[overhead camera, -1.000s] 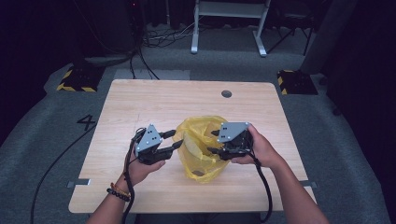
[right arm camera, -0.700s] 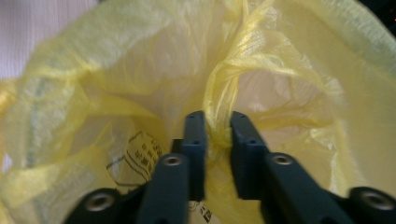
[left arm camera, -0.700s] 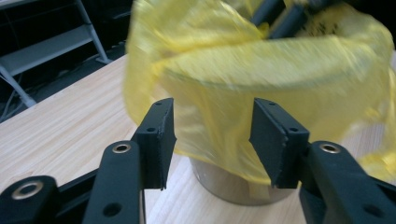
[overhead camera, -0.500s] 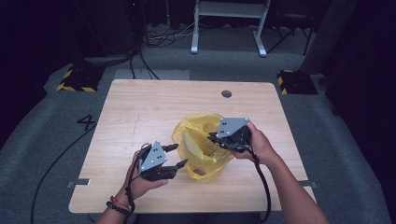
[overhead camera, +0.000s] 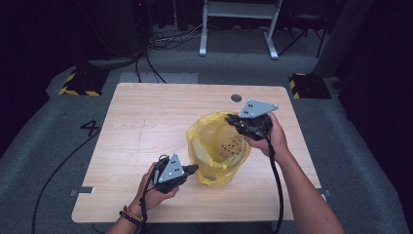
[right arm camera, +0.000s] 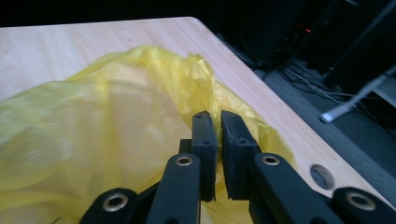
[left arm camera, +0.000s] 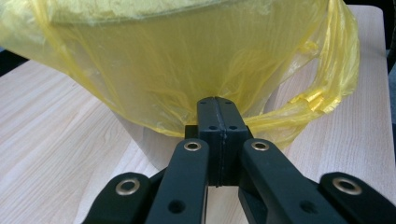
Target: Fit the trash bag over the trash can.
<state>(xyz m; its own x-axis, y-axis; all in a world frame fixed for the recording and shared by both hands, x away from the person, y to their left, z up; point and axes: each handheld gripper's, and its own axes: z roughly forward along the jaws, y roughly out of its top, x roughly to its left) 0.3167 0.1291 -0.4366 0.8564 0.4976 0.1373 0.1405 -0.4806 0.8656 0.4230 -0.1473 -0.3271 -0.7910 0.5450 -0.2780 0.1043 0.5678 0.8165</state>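
A yellow plastic bag (overhead camera: 216,146) lines a small pale bin (left arm camera: 149,149) that stands on the wooden table (overhead camera: 146,112). My left gripper (overhead camera: 194,168) lies low at the bag's near left side. Its jaws have just been closing and are now shut on the film at the bag's lower edge (left arm camera: 187,60), which gathers into folds at the left gripper's (left arm camera: 217,105) tips. My right gripper (overhead camera: 229,119) is raised at the bag's far right rim. Its jaws closed within the last second, and the right gripper (right arm camera: 215,119) pinches the bag's rim film (right arm camera: 93,130) with only a thin slit left.
A round cable hole (overhead camera: 236,98) sits in the table near its far edge. Black cables trail from both grippers over the table's near edge. Grey carpet surrounds the table, with a metal stand (overhead camera: 238,29) and yellow-black floor blocks (overhead camera: 80,83) beyond.
My left gripper dropped from the bag's rim to its base at the near left and closed there. My right gripper rose to the right with the rim, which pulled the bag taller.
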